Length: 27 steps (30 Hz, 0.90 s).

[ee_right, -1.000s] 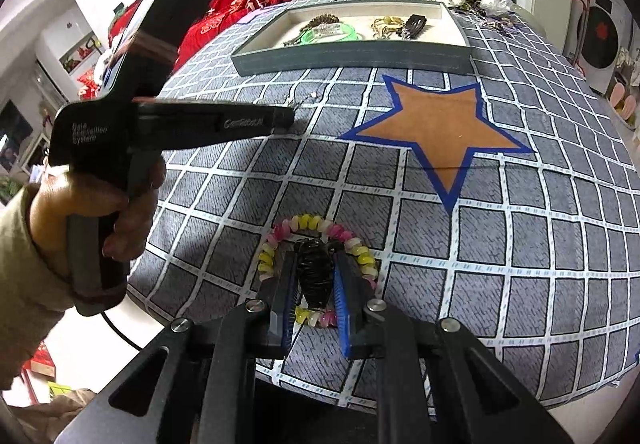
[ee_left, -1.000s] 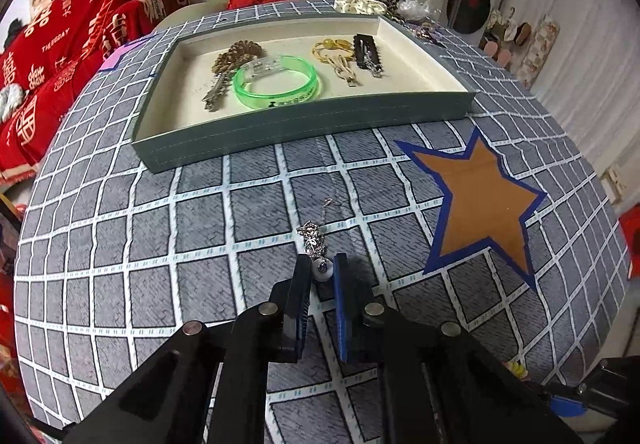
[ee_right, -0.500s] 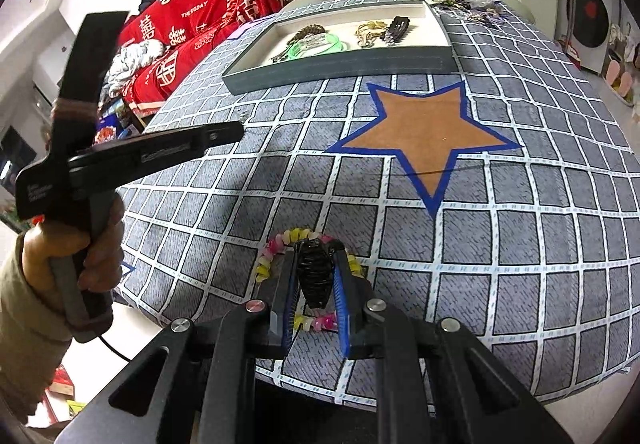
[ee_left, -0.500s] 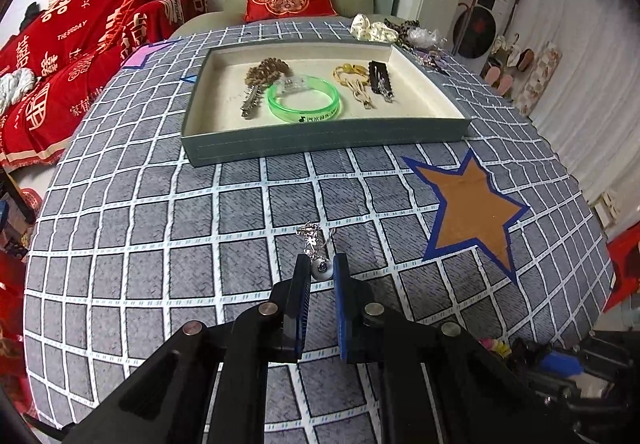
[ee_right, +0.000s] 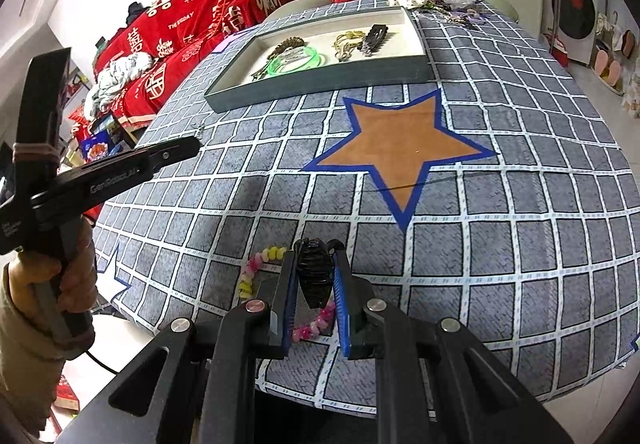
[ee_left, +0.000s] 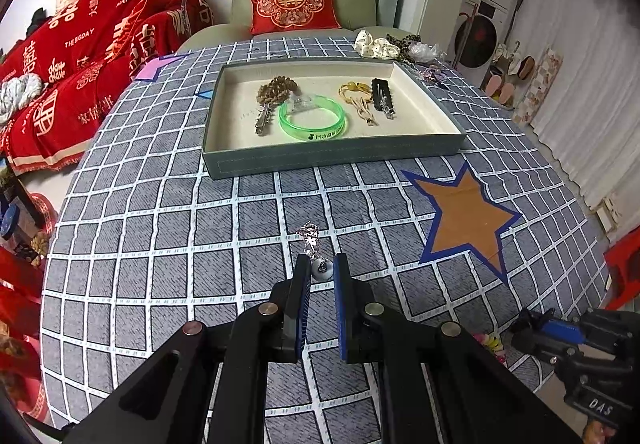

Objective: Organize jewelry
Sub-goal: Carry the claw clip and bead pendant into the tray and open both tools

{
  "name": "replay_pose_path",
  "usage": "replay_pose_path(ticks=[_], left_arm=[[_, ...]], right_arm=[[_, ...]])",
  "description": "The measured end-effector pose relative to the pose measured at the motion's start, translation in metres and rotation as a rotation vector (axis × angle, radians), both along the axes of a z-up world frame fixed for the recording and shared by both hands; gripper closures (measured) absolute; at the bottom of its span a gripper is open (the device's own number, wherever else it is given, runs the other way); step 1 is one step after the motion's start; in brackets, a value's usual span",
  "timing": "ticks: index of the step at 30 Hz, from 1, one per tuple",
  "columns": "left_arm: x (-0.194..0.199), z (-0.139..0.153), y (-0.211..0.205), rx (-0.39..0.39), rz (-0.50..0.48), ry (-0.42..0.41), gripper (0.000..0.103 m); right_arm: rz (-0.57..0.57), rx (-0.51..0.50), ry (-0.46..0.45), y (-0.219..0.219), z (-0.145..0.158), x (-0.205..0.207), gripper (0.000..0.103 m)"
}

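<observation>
My left gripper [ee_left: 321, 268] is shut on a small silver pendant with a pearl bead [ee_left: 321, 269], its chain [ee_left: 308, 236] dangling above the grid cloth. My right gripper [ee_right: 316, 268] is shut on a black claw hair clip [ee_right: 316, 276], lifted over a pink and yellow bead bracelet [ee_right: 256, 268] lying on the cloth. The grey-green jewelry tray [ee_left: 332, 156] stands farther back and holds a green bangle [ee_left: 312, 120], a brown bead string, a gold piece and a black clip. In the right wrist view the left gripper [ee_right: 192, 143] shows at left, held by a hand [ee_right: 72, 284].
An orange star with blue edging [ee_left: 468, 216] marks the cloth right of centre. Loose hair ties and trinkets [ee_left: 384, 44] lie behind the tray. A green armchair with a red cushion [ee_left: 292, 0] and red bedding [ee_left: 80, 56] lie beyond. The table edge runs close below the right gripper.
Both grippers have risen and drawn back from the tray with their loads; the tray looks smaller and farther. The hair clip now hangs higher above the bead bracelet.
</observation>
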<state>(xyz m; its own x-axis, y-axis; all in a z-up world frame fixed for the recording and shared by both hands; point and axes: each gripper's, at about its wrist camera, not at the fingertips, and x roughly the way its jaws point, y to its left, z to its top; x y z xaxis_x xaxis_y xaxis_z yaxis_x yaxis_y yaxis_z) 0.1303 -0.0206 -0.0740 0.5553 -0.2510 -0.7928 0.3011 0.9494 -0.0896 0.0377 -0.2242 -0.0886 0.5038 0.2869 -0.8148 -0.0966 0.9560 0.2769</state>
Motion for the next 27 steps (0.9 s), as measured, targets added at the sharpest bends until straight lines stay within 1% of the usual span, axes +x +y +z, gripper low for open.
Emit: replay_pose_path(ticks=[9,17,20,27], left_arm=[[0.003,0.009,0.008,-0.004,0.006,-0.015,0.084],[0.015,0.023,0.018,0.001,0.014,-0.033,0.084],[0.024,0.030,0.020,0.010,0.022,-0.047,0.084],[0.058,0.046,0.019,0.008,0.033,-0.068,0.084]], right_arm=[[-0.023,-0.010,-0.013,-0.010,0.011,0.014,0.084],[-0.035,-0.022,-0.049,-0.023,0.032,0.039,0.084],[-0.036,-0.010,-0.064,-0.029,0.044,0.055,0.084],[-0.025,-0.034,-0.093,-0.035,0.065,0.099,0.084]])
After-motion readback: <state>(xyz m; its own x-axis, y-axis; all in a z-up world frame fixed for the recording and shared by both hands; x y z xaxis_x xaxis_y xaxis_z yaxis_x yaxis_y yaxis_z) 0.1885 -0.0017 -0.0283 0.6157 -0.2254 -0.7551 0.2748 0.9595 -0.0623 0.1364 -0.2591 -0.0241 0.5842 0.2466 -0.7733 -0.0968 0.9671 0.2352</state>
